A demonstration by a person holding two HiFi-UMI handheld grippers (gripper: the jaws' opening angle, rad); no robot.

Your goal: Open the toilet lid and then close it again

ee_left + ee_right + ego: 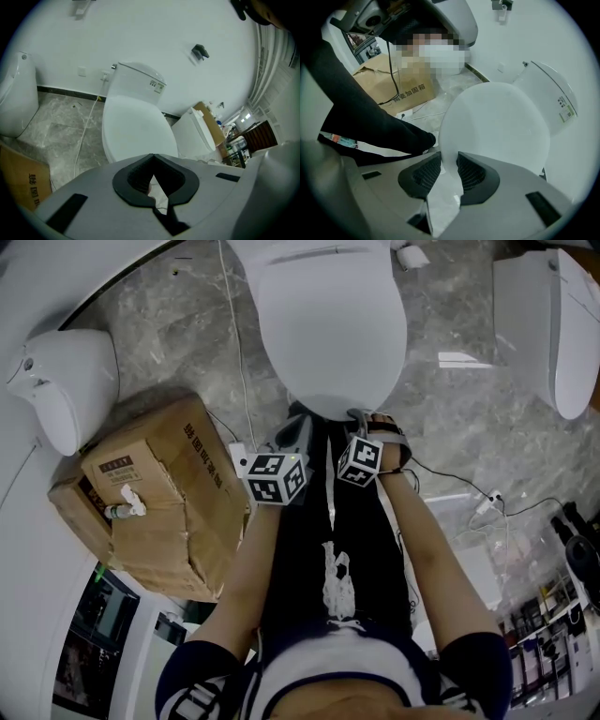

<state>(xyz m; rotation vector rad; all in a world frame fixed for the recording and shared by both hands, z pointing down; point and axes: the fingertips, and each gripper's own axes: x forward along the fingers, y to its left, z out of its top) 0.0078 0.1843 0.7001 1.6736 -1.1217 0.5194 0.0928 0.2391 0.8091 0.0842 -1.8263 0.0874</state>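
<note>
The white toilet lid [328, 324] lies low over the bowl, with the tank [140, 79] behind it against the wall. My right gripper [361, 420] is at the lid's front edge, pointing steeply down. In the right gripper view its dark pads [471, 171] press on either side of the lid's [497, 126] front rim, so the right gripper [449, 163] is shut on it. Just left of it, my left gripper [295, 434] is off the lid. In the left gripper view it [152, 161] is shut with nothing held, facing the lid [133, 126].
A cardboard box [159, 493] stands on the marble floor at the left, beside a white fixture [61, 381]. A second toilet [562, 324] sits at the right. Cables [469, 488] trail across the floor. The person's dark trousers [328, 521] are directly before the bowl.
</note>
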